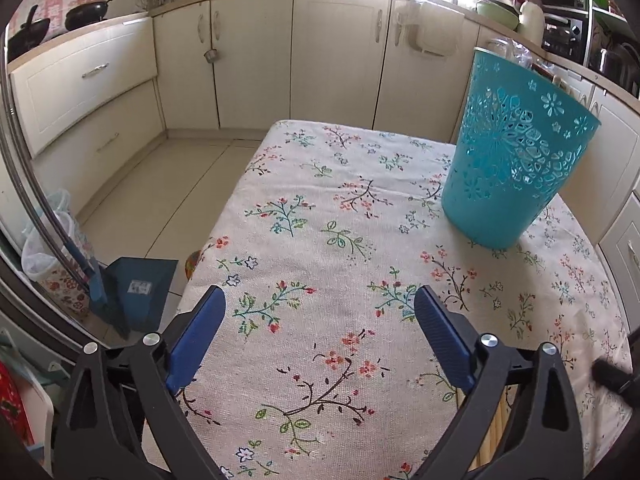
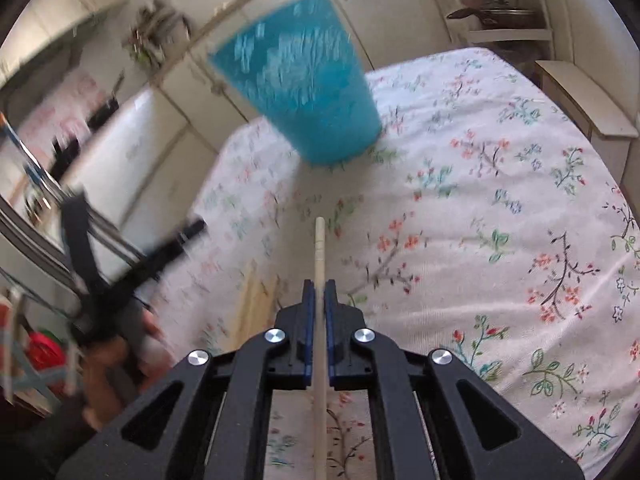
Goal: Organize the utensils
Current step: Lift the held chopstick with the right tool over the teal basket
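Note:
My right gripper [image 2: 319, 284] is shut on a pale wooden chopstick [image 2: 319, 248] that sticks out forward toward the teal cut-out basket [image 2: 304, 80], above the floral tablecloth [image 2: 480, 200]. Several more wooden chopsticks [image 2: 256, 300] lie on the cloth to its left. My left gripper [image 1: 320, 300] is open and empty, low over the cloth, with the basket [image 1: 516, 148] standing upright ahead and to its right. Some chopsticks [image 1: 496, 420] show under its right finger. The left gripper also shows, blurred, in the right wrist view [image 2: 132, 264].
The table's left edge [image 1: 224, 220] drops to a tiled floor with a blue dustpan [image 1: 140, 292]. Cream cabinets [image 1: 336, 52] run behind the table. A wooden bench [image 2: 580, 100] stands at the far right.

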`<state>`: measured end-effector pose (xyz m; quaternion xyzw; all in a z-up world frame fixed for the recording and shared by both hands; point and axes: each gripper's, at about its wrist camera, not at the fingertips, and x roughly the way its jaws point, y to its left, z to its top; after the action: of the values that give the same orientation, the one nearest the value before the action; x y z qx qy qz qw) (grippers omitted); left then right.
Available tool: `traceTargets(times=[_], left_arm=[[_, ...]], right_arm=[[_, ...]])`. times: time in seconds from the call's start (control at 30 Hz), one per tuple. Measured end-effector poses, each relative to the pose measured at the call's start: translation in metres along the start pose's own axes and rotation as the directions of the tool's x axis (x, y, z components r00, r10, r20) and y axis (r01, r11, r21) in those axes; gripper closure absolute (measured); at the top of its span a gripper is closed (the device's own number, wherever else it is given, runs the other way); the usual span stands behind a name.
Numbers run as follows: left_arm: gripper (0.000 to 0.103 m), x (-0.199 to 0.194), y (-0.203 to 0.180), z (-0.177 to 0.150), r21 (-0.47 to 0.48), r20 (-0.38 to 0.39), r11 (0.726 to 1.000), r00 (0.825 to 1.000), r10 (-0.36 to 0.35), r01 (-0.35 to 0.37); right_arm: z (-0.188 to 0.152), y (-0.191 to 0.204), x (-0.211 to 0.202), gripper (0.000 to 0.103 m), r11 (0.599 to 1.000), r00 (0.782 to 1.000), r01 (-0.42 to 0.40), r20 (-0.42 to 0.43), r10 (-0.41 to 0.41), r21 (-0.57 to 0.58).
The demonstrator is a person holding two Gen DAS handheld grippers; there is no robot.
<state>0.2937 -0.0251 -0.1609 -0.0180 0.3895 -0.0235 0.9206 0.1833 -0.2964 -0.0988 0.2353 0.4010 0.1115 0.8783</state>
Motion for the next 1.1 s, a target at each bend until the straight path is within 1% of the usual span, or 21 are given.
traceTargets(times=[0.1,0.2,0.27,0.3,0.4,0.47,0.5,0.6,0.67,0.7,0.73,0.8,0.87,0.93,1.03,1.1], left_arm=[[0.011,0.003,-0.005,0.001,0.017,-0.015,1.0,1.0,0.008,-0.008],[0.011,0.005,-0.006,0.001,0.023,-0.031,1.0,0.999,0.012,-0.011],[0.011,0.007,-0.006,0.001,0.019,-0.039,1.0,0.999,0.016,-0.015],[0.011,0.007,-0.006,0.001,0.015,-0.039,1.0,0.999,0.017,-0.016],[0.011,0.007,-0.005,0.002,0.009,-0.038,1.0,0.999,0.015,-0.015],[0.011,0.007,-0.005,0.002,0.006,-0.036,1.0,0.999,0.014,-0.014],[0.011,0.007,-0.005,0.002,0.005,-0.035,1.0,0.999,0.013,-0.013],[0.011,0.008,-0.004,0.002,0.003,-0.037,1.0,0.999,0.009,-0.009],[0.011,0.008,-0.004,0.002,0.004,-0.04,1.0,0.999,0.004,-0.004],[0.011,0.008,-0.003,0.002,0.004,-0.041,1.0,0.999,0.002,-0.002],[0.011,0.008,-0.003,0.002,0.003,-0.042,1.0,0.999,-0.001,0.001],[0.011,0.008,-0.003,0.002,0.0,-0.042,1.0,0.999,-0.005,0.005],[0.011,0.008,-0.003,0.002,-0.002,-0.042,1.0,0.999,-0.009,0.009],[0.011,0.008,-0.003,0.002,-0.001,-0.041,1.0,0.999,-0.013,0.013],[0.011,0.008,-0.004,0.002,0.002,-0.042,1.0,0.999,-0.013,0.013],[0.011,0.008,-0.004,0.001,0.003,-0.043,1.0,0.999,-0.012,0.012]], right_arm=[[0.02,0.007,-0.018,0.097,0.998,0.995,-0.058,0.079,0.056,0.021],[0.045,0.023,-0.037,0.097,0.994,0.979,-0.113,0.17,0.111,-0.002],[0.066,0.039,-0.047,0.097,0.989,0.962,-0.141,0.229,0.146,-0.039],[0.08,0.05,-0.051,0.097,0.986,0.949,-0.15,0.269,0.162,-0.065],[0.114,0.067,-0.056,0.097,0.984,0.915,-0.15,0.363,0.174,-0.095],[0.14,0.08,-0.058,0.097,0.986,0.876,-0.127,0.453,0.165,-0.112],[0.148,0.085,-0.06,0.097,0.986,0.861,-0.115,0.484,0.158,-0.118],[0.182,0.094,-0.046,0.097,0.994,0.807,-0.063,0.581,0.106,-0.094],[0.195,0.096,-0.033,0.097,0.997,0.778,-0.021,0.625,0.061,-0.07],[0.197,0.095,-0.029,0.097,0.998,0.769,-0.006,0.637,0.045,-0.063],[0.201,0.094,-0.02,0.097,0.998,0.766,0.014,0.643,0.024,-0.055],[0.204,0.092,-0.007,0.097,0.998,0.773,0.051,0.634,-0.011,-0.044],[0.202,0.088,0.012,0.097,0.995,0.796,0.088,0.604,-0.044,-0.044],[0.193,0.084,0.021,0.097,0.992,0.814,0.11,0.578,-0.057,-0.058],[0.182,0.079,0.027,0.097,0.987,0.822,0.141,0.564,-0.073,-0.077],[0.176,0.075,0.028,0.096,0.986,0.838,0.144,0.54,-0.076,-0.084]])
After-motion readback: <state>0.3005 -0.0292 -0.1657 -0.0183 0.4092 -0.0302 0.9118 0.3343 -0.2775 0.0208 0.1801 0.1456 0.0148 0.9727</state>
